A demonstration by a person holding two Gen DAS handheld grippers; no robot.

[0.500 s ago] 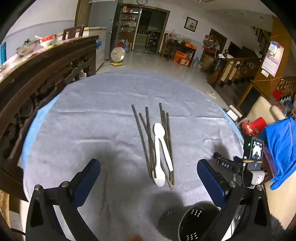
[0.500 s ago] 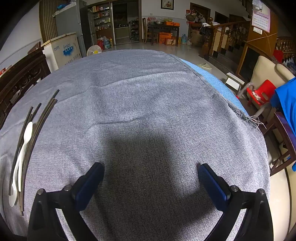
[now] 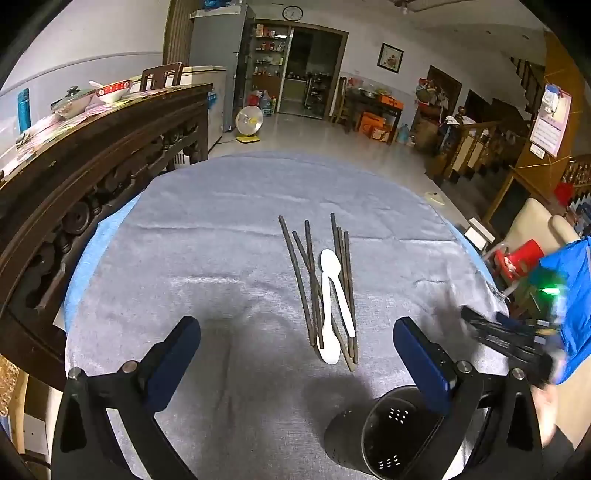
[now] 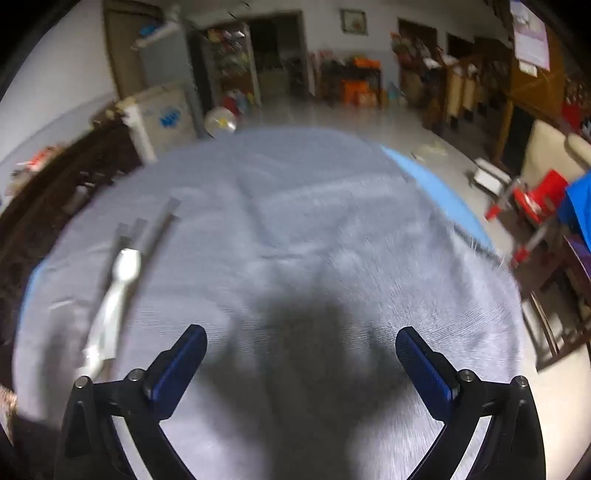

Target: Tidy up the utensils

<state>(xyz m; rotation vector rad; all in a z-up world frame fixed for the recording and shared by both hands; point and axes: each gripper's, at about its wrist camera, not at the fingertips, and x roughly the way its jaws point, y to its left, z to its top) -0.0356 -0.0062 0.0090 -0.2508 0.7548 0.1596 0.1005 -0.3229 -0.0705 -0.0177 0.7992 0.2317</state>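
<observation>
While both grippers, left (image 3: 295,347) and right (image 4: 301,354), are gaping wide and empty, chopsticks (image 3: 314,280) and spoons (image 3: 330,302) are lying beside a holder (image 3: 369,439).

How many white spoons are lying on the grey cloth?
2. One spoon has its bowl near the camera; the other spoon has its bowl at the far end. They overlap among the dark chopsticks.

Room: pale tiled floor (image 3: 314,136); carved dark wooden cabinet (image 3: 92,177) left of the gripper; wall clock (image 3: 292,13), open doorway (image 3: 314,70) ahead; wooden staircase (image 3: 491,144), red chair (image 3: 517,258) right.
</observation>
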